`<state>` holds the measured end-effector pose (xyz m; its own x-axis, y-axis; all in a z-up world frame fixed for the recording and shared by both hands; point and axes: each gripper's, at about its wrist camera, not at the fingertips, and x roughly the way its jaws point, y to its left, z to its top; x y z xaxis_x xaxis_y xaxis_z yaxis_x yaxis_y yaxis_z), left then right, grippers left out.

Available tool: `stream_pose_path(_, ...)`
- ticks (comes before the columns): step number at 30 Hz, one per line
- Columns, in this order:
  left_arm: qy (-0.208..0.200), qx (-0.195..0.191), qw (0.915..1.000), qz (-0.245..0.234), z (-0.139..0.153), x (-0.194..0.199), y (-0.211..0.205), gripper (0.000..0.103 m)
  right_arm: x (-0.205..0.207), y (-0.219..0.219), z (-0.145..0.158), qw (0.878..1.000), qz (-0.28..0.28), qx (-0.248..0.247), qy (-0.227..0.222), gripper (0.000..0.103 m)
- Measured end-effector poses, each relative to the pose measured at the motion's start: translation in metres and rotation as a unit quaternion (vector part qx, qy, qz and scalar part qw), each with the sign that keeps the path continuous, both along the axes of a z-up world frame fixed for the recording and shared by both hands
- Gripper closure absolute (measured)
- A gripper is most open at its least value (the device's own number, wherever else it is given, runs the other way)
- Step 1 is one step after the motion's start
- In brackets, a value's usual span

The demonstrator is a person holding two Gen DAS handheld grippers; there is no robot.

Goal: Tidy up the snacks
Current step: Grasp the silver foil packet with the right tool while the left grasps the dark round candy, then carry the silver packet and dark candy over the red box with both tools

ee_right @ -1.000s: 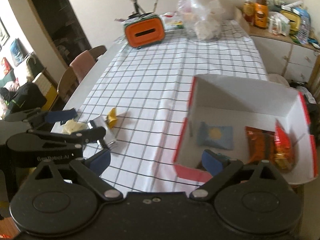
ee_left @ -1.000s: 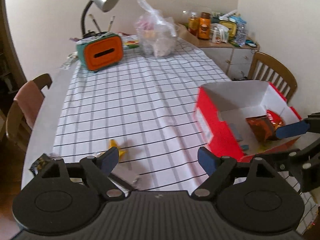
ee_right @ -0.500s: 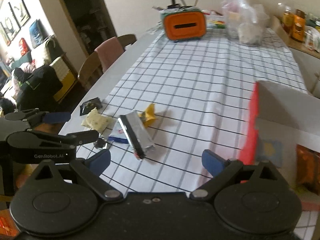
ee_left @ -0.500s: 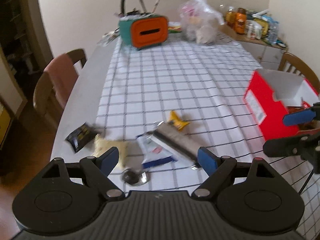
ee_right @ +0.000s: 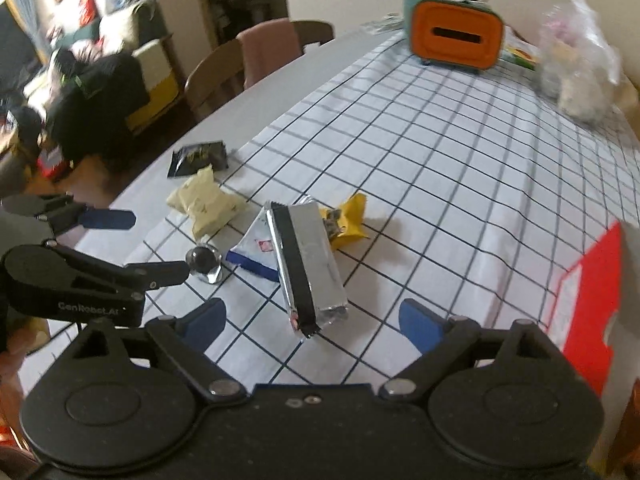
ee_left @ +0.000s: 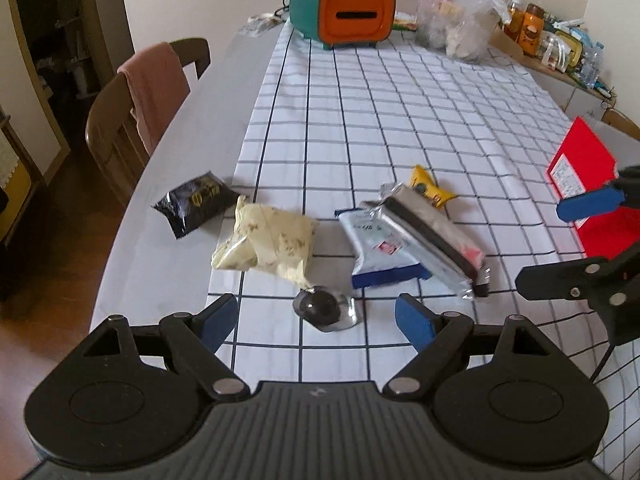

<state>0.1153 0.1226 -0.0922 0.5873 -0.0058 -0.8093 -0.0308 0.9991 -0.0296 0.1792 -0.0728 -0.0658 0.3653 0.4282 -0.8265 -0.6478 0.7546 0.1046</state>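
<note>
Several snacks lie on the checked tablecloth: a black packet, a cream packet, a small round foil-wrapped sweet, a white-and-blue packet, a long silver packet and a yellow wrapper. My left gripper is open and empty, just before the round sweet. My right gripper is open and empty, with the silver packet in front of it. The red box stands at the right.
An orange and teal box and a clear plastic bag stand at the table's far end. A chair with pink cloth is at the left. Jars crowd a sideboard at the far right.
Both grippers have swung left, away from the red box and towards the loose snacks at the table's near left. Both stay open and empty.
</note>
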Motion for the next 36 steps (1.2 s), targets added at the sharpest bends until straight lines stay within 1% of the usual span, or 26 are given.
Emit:
stream_pose_path(2,0.003,0.003,1.0,-0.002,-0.007,0.003,0.001,0.017,0.003,0.006,-0.006,1.0,0.01,-0.009,-0.002,0.012)
stream_pose_path(4,0.004,0.006,0.9999,-0.01,-0.012,0.005,0.001,0.017,0.007,0.012,-0.013,1.0,0.019,-0.017,-0.001,0.016)
stream_pose_path(12,0.001,0.025,0.9974,-0.067,-0.025,0.01,-0.011,0.017,0.023,0.026,-0.034,0.998,0.045,-0.044,0.001,0.023)
stream_pose_path(14,0.008,0.035,0.9969,-0.07,-0.028,0.015,-0.013,0.017,0.026,0.029,-0.038,0.997,0.054,-0.05,0.0,0.025)
stream_pose_path(19,0.02,0.025,0.997,-0.071,-0.034,0.023,-0.011,0.018,0.033,0.037,-0.046,0.995,0.074,-0.062,-0.004,0.034)
stream_pose_path(21,0.023,0.025,0.9968,-0.072,-0.035,0.025,-0.011,0.023,0.034,0.041,-0.048,0.994,0.081,-0.066,-0.006,0.037)
stream_pose_path(23,0.028,0.026,0.9966,-0.073,-0.037,0.028,-0.011,0.035,0.034,0.045,-0.05,0.993,0.09,-0.07,-0.01,0.039)
stream_pose_path(26,0.037,0.025,0.9965,-0.071,-0.041,0.03,-0.01,0.045,0.035,0.049,-0.053,0.992,0.098,-0.075,-0.017,0.043)
stream_pose_path(28,0.038,0.02,0.9966,-0.071,-0.041,0.029,-0.01,0.047,0.037,0.051,-0.055,0.992,0.1,-0.077,-0.017,0.046)
stream_pose_path(30,0.036,0.022,0.9964,-0.074,-0.041,0.028,-0.011,0.049,0.037,0.052,-0.057,0.992,0.1,-0.077,-0.018,0.046)
stream_pose_path(31,0.034,0.022,0.9962,-0.077,-0.041,0.028,-0.011,0.053,0.037,0.053,-0.058,0.992,0.1,-0.075,-0.017,0.047)
stream_pose_path(32,0.034,0.021,0.9961,-0.079,-0.041,0.028,-0.011,0.054,0.037,0.053,-0.058,0.992,0.101,-0.074,-0.016,0.048)
stream_pose_path(34,0.034,0.018,0.9961,-0.08,-0.041,0.028,-0.011,0.055,0.037,0.054,-0.059,0.992,0.103,-0.074,-0.013,0.056)
stream_pose_path(36,0.033,0.016,0.996,-0.081,-0.04,0.028,-0.011,0.056,0.035,0.055,-0.06,0.992,0.102,-0.076,-0.018,0.059)
